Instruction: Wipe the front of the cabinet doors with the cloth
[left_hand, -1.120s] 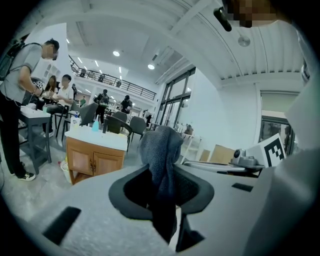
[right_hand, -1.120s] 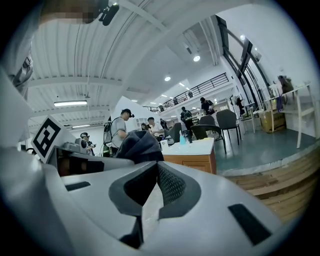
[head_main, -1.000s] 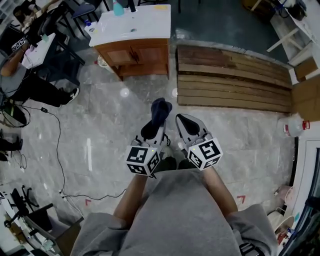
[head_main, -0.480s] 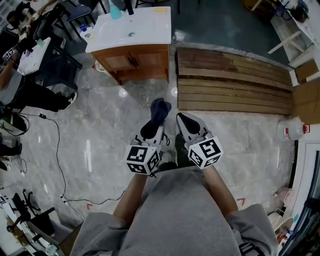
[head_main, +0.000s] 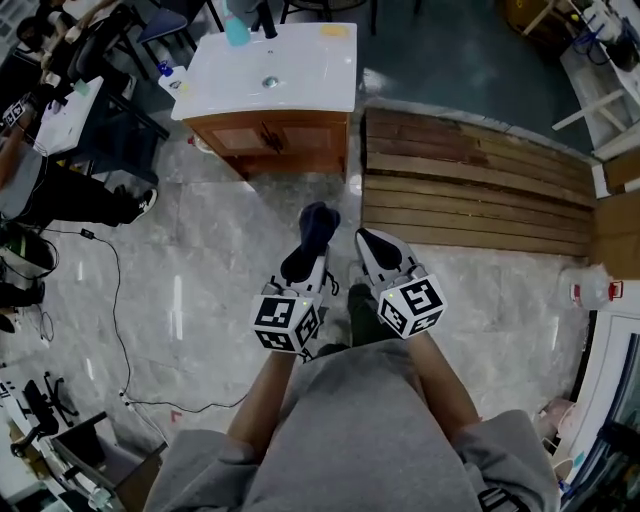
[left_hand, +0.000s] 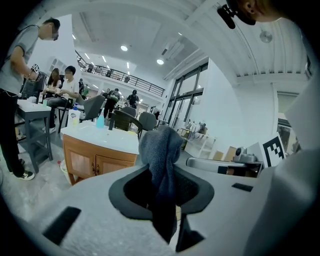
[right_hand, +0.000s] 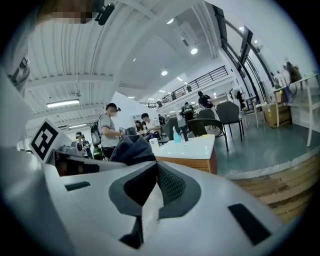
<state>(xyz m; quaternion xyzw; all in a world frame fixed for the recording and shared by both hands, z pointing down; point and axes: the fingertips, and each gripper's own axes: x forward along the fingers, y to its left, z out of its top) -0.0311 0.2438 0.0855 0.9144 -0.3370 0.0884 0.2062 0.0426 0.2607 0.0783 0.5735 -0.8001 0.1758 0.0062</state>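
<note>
A wooden cabinet (head_main: 272, 137) with a white sink top stands on the floor ahead, its two doors (left_hand: 99, 162) closed. My left gripper (head_main: 312, 250) is shut on a dark blue cloth (head_main: 318, 224), which bunches above the jaws and hangs down between them (left_hand: 161, 159). My right gripper (head_main: 372, 246) is held beside it, shut with nothing in it (right_hand: 149, 192). Both grippers are held close in front of the person's body, well short of the cabinet (right_hand: 189, 156). The cloth (right_hand: 130, 149) shows at the left of the right gripper view.
A slatted wooden platform (head_main: 472, 172) lies right of the cabinet. People sit and stand at desks on the left (head_main: 60, 170). A black cable (head_main: 118, 300) runs over the marble floor. A blue bottle (head_main: 237, 31) stands on the sink top. A white jug (head_main: 590, 292) is at the right.
The cabinet sits slightly nearer and more to the right in the head view. Both grippers keep the same pose, the left still shut on the cloth.
</note>
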